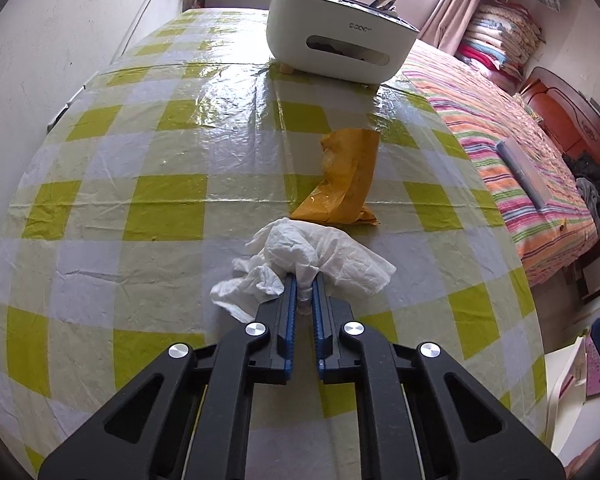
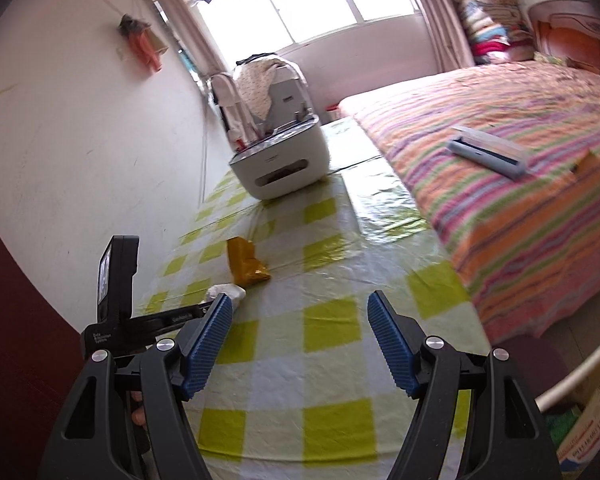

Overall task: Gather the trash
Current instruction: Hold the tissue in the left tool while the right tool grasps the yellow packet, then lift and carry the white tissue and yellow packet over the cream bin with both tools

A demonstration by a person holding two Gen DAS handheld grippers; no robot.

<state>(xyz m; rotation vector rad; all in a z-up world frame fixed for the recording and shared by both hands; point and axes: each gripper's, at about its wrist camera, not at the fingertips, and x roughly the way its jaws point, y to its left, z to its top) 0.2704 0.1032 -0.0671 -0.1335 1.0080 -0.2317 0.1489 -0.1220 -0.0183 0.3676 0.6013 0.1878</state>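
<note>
Pinching a crumpled white tissue (image 1: 300, 268) between its blue ribbed pads, the left gripper (image 1: 305, 284) sits low in the centre of the left wrist view, jaws nearly together with a fold of the paper caught between them. The tissue lies on the table (image 1: 148, 184) under a glossy green-and-white checked cloth. Just above it in that frame, touching or almost touching its far edge, lies a crumpled yellow wrapper (image 1: 346, 180). Farther back, at the upper centre, stands a white bin (image 1: 332, 44) on short wooden feet with scraps sticking out of its top; nothing lies on the cloth between wrapper and bin.

In the right wrist view the right gripper (image 2: 300, 312) hangs over bare cloth at the lower centre, jaws wide apart and empty. Its left finger partly hides the tissue at centre left, and the left gripper's black body reaches in from the lower left edge. A bed (image 2: 500, 184) with a striped cover fills the right side of both views, right beside the table, and a flat grey box (image 2: 488, 150) lies on it.
</note>
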